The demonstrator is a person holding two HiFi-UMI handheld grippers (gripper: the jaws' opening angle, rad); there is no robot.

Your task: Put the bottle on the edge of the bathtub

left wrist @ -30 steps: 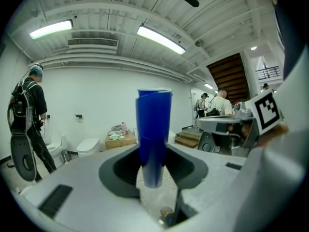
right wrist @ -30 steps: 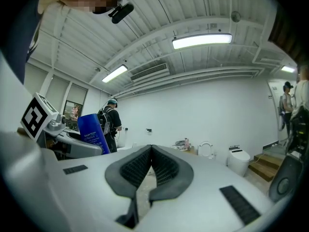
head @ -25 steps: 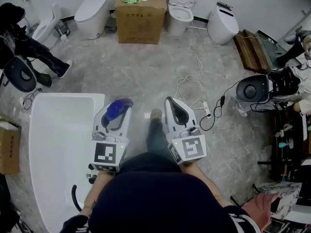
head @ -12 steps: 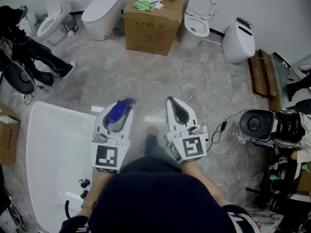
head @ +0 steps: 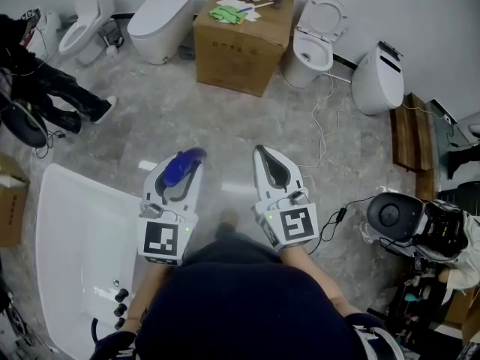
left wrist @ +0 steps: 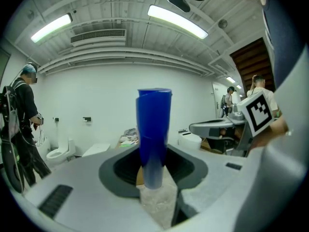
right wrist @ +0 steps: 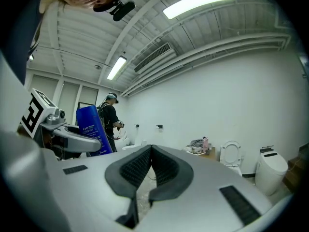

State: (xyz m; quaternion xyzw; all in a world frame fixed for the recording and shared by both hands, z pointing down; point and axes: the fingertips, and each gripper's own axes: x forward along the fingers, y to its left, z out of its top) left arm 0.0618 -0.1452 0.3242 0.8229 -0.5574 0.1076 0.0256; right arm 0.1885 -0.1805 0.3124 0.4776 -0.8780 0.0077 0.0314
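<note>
Head view: a white bathtub (head: 56,223) lies at the lower left, dark fittings (head: 118,300) on its near rim. Across the marble floor (head: 225,118) a cardboard box (head: 244,40) stands against the far wall between white toilets (head: 161,22), with loose items on top. White cables (head: 322,133) trail over the floor on the right, and a person in dark clothes (head: 45,88) stands at the far left. The left tool (head: 184,165) grasps a blue bottle (head: 180,168), which is held over the floor just beside the tub's corner, not resting on the rim. The right tool (head: 266,160) sits beside it, apart, over bare floor.

Left gripper view: the bottle (left wrist: 153,124) stands upright between the jaws of the left tool (left wrist: 154,180), both pads pressed against its lower part, and it blocks the middle of the scene. Behind it are the box (left wrist: 129,138), a toilet (left wrist: 58,154) and the person (left wrist: 21,124) at the left edge. The right tool (left wrist: 219,127) reaches in from the right.

Right gripper view: the right tool (right wrist: 150,151) is clenched, its pads meeting at the tips with nothing between them. To its left the left tool (right wrist: 72,138) carries the bottle (right wrist: 91,129); the person (right wrist: 110,117) is behind. An open-lidded toilet (right wrist: 231,154) stands by the far wall.
</note>
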